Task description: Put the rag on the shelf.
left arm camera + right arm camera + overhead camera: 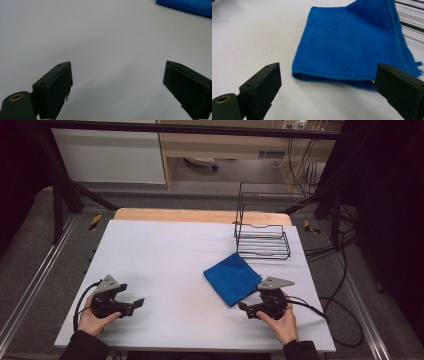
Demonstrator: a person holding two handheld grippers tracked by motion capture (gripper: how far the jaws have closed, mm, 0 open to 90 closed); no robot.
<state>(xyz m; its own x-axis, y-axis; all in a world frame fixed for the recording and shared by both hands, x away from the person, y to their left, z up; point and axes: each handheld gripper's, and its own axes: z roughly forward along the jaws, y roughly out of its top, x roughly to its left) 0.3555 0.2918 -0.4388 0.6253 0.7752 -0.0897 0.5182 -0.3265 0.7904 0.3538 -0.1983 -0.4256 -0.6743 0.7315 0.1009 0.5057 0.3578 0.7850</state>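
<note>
Beneath both tongs spreads the white worktop, a wire rack beyond the folded blue cloth lying just ahead of the wide right tongs, left tongs equally wide and empty, so approach seems underway, next closing onto the cloth's near edge

Left gripper: low at the left, jaws spread wide, pointing right.
Right gripper: low at the right, jaws spread wide, pointing left.
</note>
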